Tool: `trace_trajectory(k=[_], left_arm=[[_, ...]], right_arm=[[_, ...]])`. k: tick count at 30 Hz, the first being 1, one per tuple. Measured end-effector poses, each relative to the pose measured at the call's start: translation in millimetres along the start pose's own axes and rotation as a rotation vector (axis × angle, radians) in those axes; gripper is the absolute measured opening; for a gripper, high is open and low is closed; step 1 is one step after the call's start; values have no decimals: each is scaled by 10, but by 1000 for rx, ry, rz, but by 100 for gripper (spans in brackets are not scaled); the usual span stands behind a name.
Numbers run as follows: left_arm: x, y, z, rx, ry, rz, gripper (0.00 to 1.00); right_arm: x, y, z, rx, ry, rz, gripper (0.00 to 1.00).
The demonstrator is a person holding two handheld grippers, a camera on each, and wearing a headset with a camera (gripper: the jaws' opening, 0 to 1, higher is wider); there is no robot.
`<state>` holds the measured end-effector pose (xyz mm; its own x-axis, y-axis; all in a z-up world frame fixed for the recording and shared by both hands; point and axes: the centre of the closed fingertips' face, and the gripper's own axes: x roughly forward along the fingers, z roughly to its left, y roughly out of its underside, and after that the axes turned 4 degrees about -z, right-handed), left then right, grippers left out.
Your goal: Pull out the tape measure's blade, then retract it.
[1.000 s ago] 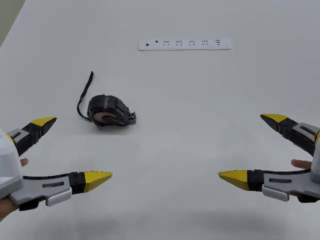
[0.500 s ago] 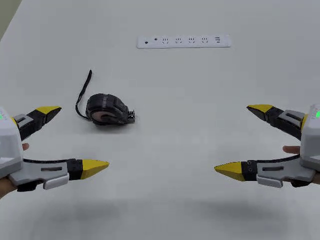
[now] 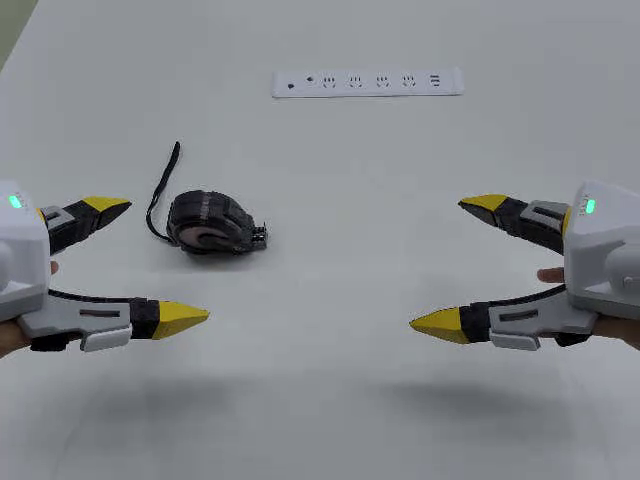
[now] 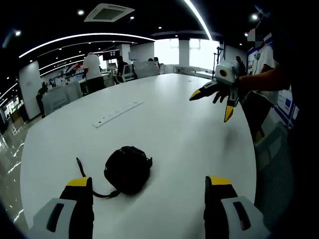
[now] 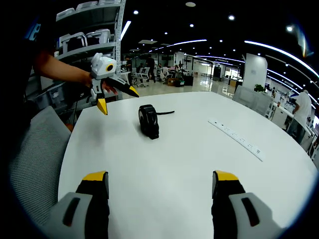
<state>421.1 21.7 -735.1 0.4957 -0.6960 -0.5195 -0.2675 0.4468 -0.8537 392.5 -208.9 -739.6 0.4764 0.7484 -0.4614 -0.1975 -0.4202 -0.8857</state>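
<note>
Tape measure (image 3: pixel 212 223) on its side on white table (image 3: pixel 350 400), left of centre in head view, blade fully in, strap (image 3: pixel 160 190) trailing behind; left gripper (image 3: pixel 165 259) near it, right gripper (image 3: pixel 438 263) well apart, both spread wide, holding nothing. Left gripper view: tape measure (image 4: pixel 128 169) just ahead between the parted jaws, not touched. Right gripper view: tape measure (image 5: pixel 148 120) well ahead, blade hook (image 3: pixel 262 237) too small to make out there. Probable faults: rounded body sliding or rolling if pinched off-centre; small hook slipping from the jaws; blade whipping back if released at full pull; strap snagging a jaw.
</note>
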Motion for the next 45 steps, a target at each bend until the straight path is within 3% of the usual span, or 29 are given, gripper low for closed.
trace_trajectory(k=[5,8,9,14,22,23,24,34,45], left_arm=[[17,6,17,3,3,5,87],[42,14,44,8,12,15,84],[110,25,111,30,36,34,83],[172,53,181,51,61,63,80],[202,71,207,60,72,75,74],[295,100,283,89,100,108,73],[317,106,295,95,106,115,72],[497,164,364,157,166,181,65],[621,219,450,237,228,252,53]], right_arm=[[32,-6,-6,-3,-9,-2,83],[86,-16,-3,-20,-39,-6,82],[203,6,-65,-41,-71,5,82],[319,1,-102,-58,-101,2,79],[374,4,-126,-63,-108,2,74],[574,-28,-158,-78,-141,-15,73],[613,-30,-165,-82,-144,-15,72],[874,-81,-186,-104,-183,-33,63],[1189,-121,-105,-118,-232,-40,53]])
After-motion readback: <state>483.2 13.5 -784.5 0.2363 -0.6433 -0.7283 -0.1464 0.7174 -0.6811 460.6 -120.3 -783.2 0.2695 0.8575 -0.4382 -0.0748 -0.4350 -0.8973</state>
